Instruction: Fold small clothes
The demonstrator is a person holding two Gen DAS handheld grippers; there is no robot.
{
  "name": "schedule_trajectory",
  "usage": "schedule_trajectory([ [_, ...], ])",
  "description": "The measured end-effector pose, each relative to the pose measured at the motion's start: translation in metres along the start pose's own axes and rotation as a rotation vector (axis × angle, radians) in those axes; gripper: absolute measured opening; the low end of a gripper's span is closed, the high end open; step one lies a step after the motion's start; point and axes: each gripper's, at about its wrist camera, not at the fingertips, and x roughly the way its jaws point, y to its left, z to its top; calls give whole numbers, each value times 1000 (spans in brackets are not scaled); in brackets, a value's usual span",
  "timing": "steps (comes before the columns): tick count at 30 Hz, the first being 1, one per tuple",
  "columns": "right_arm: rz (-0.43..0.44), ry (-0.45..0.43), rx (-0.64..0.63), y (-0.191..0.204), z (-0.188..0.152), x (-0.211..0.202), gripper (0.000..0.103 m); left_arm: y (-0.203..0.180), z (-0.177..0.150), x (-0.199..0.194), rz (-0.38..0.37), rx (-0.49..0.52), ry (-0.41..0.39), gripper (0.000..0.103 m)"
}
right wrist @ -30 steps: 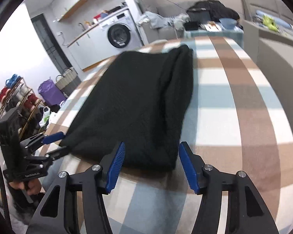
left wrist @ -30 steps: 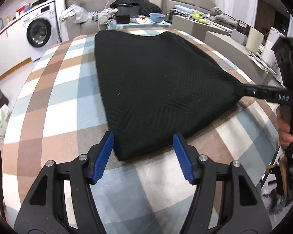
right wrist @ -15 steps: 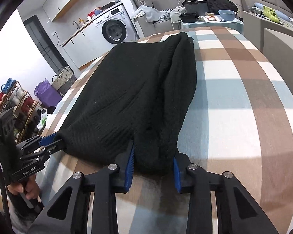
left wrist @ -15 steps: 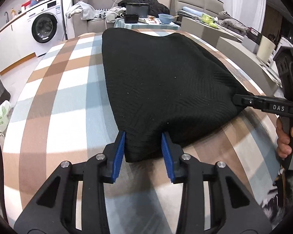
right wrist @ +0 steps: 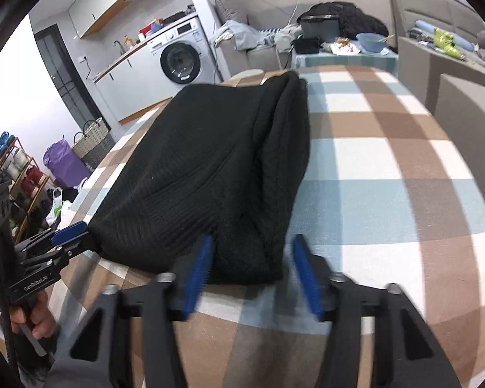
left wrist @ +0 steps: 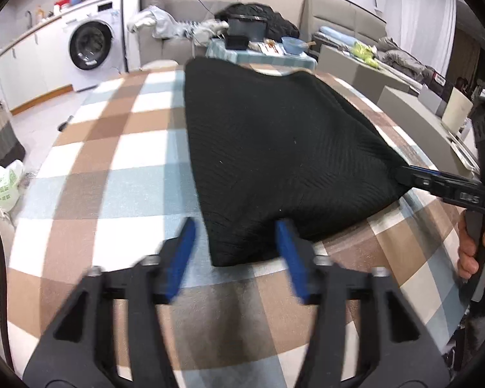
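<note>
Both tools, left tool [left wrist: 236,252] and right tool [right wrist: 252,271], are spread wide around the black sweater's [left wrist: 274,148] corners, gripping nothing. Closing too high could miss the cloth.

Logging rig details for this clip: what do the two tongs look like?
Both are black plastic with blue ribbed pads and silver screws. The left tongs carry white "GenRobot.AI" lettering in the right wrist view; the right tongs carry white lettering too blurred to read. Bare hands grip the handles.

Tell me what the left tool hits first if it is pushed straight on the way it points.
Most likely the near corner of the black knit garment: it already lies between the open fingers of the left tool, on the checked tablecloth. Beyond that there is only more of the garment, though depth is hard to judge here.
</note>
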Motion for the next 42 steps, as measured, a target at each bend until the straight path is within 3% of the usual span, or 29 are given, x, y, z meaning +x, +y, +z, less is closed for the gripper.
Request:
schedule_trajectory([
  [1, 6, -28, -4, 0, -1, -10, 87, 0, -1, -7, 11, 2, -30, 78],
  [4, 10, -97, -40, 5, -2, -34, 100, -3, -4, -26, 23, 13, -103, 90],
  [7, 19, -168, -77, 11, -9, -57, 103, -7, -8, -46, 23, 10, -181, 102],
  [17, 44, -327, -189, 32, -26, -86, 103, -12, -21, -70, 10, -12, -277, 102],
  [26, 75, -353, -201, 36, -32, -82, 103, -10, -27, -68, 4, -17, -318, 102],
  [42, 54, -400, -232, 39, -42, -81, 103, -7, -29, -66, 20, -2, -338, 102],
])
